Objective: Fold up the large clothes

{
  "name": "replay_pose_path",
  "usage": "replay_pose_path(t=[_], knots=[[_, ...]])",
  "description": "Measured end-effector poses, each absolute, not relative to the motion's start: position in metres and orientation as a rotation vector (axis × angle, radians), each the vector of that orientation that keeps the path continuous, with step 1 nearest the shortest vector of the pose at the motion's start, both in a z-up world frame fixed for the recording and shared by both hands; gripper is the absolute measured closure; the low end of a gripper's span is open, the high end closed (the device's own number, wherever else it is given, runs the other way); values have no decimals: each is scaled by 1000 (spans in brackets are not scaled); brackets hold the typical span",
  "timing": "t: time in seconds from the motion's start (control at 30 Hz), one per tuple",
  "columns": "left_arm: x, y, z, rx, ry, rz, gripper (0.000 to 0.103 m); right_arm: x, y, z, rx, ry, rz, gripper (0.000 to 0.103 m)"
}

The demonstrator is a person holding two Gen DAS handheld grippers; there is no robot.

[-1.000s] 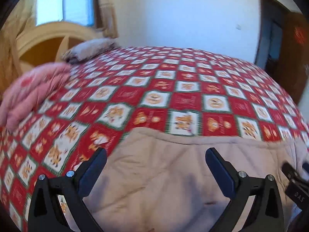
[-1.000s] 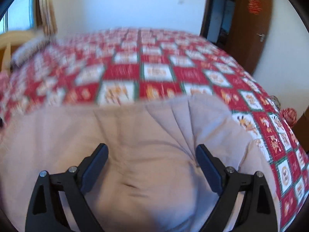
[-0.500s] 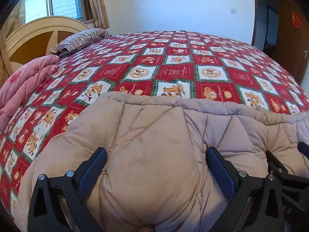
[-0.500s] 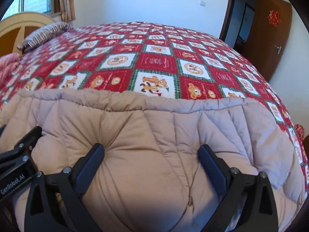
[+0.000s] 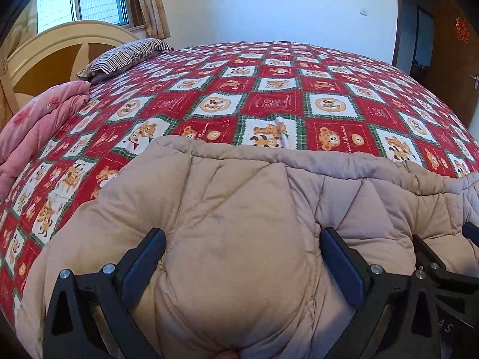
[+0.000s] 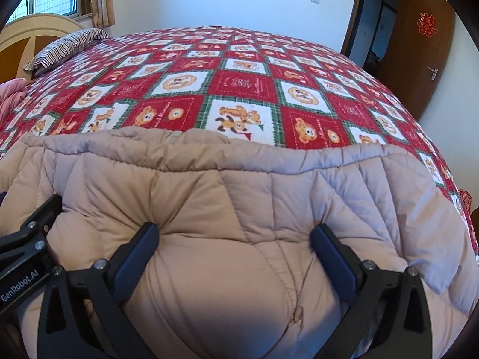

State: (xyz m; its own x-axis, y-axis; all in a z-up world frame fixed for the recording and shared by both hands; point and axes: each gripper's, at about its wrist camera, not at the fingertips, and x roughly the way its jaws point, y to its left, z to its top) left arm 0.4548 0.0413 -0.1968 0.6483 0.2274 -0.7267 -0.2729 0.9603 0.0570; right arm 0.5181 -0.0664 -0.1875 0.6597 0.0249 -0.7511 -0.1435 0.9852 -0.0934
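Both my tools spread wide over a puffy beige coat on the bed.

My left tool [image 5: 239,257] has its fingers [image 5: 143,261] wide apart, pressed into the padded coat [image 5: 239,203], which bulges up between them; they are not pinching it. My right tool [image 6: 235,252] stands the same way, fingers [image 6: 332,254] spread and sunk into the quilting on either side of a bulge. The two tools sit close beside each other. The coat lies across the near edge of the bed, its far hem running straight over the red checked bedspread [image 5: 269,101] with its bear pictures. At the head of the bed, by the cream headboard [image 5: 54,51], are a striped pillow [image 5: 128,55] and, nearer my edge, a folded pink quilt [image 5: 36,125].
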Motion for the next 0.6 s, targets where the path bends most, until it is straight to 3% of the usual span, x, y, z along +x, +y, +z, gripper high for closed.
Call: replay_pose_path(t=[0.2,0.37,0.47,0.6], knots=[[457,44,-184,-53,917,226,1,519,-66,-189,-153,853,94,0],[393,52,-144,55,794,248,1,507,-65,-172,-176,883,93,4],[380,68,-163,23,812,298,1,471,-63,-155,-205,800,80,3],[375,67,-187,22,778,329,1,454,-65,-182,-194,819,51,0]])
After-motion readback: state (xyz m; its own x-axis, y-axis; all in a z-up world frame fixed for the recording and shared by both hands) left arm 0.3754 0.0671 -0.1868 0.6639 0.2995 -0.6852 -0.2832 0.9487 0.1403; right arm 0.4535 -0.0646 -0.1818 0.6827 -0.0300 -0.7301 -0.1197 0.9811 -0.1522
